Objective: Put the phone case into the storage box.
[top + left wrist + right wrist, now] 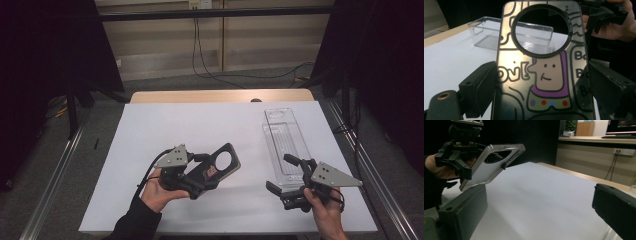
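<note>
- The phone case (544, 75) carries a cartoon figure in a purple and green suit; bubble letters beside it read roughly "Bo", the rest cut off. Tiny print on the ring of its round camera hole is too small to read.
- The left tool (212, 172) grips the case by its long edges, jaws spread wide, lifted above the white bench (200, 130), left of the clear tray (284, 142).
- The right tool (285, 175) stands wide open and empty, just at the tray's near end.
</note>
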A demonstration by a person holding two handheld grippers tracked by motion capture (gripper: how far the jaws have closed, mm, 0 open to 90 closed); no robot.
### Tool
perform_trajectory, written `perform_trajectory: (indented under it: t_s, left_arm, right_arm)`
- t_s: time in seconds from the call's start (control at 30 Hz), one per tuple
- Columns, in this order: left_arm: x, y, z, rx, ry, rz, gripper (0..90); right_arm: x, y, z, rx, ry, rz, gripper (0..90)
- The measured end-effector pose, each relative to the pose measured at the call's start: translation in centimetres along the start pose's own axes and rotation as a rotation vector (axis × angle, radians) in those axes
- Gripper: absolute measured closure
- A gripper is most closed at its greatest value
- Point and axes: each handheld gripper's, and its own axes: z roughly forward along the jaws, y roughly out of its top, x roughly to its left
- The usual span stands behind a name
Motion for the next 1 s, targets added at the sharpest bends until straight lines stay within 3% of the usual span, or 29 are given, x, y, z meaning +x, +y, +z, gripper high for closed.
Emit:
perform_trajectory:
  t_s: [0.07, 0.17, 0.37, 0.5, 0.73, 1.0]
  left_arm:
    - [-0.1, 0.1, -0.1, -0.014, 0.018, -0.007, 12.3]
    - [-0.3, 0.2, -0.3, -0.027, 0.008, 0.002, 12.3]
    - [-0.5, 0.5, -0.3, -0.051, -0.025, 0.003, 12.3]
    - [-0.5, 0.5, -0.2, -0.058, -0.049, -0.030, 12.3]
    - [-0.8, 0.6, 0.0, -0.065, -0.098, 0.002, 12.3]
    - [-1.0, 0.7, 0.1, -0.081, -0.120, 0.017, 12.3]
  right_arm:
    - [0.2, 0.5, 0.4, 0.000, 0.029, -0.005, 0.0]
    - [0.6, 0.9, 0.7, 0.011, 0.091, -0.027, 0.0]
    - [0.9, 1.0, 1.4, -0.006, 0.149, -0.024, 0.0]
    - [1.1, 1.3, 2.0, -0.006, 0.203, -0.020, 0.0]
    - [1.5, 2.0, 3.3, -0.005, 0.263, -0.014, 0.0]
    - [1.7, 2.5, 4.4, -0.030, 0.332, -0.019, 0.0]
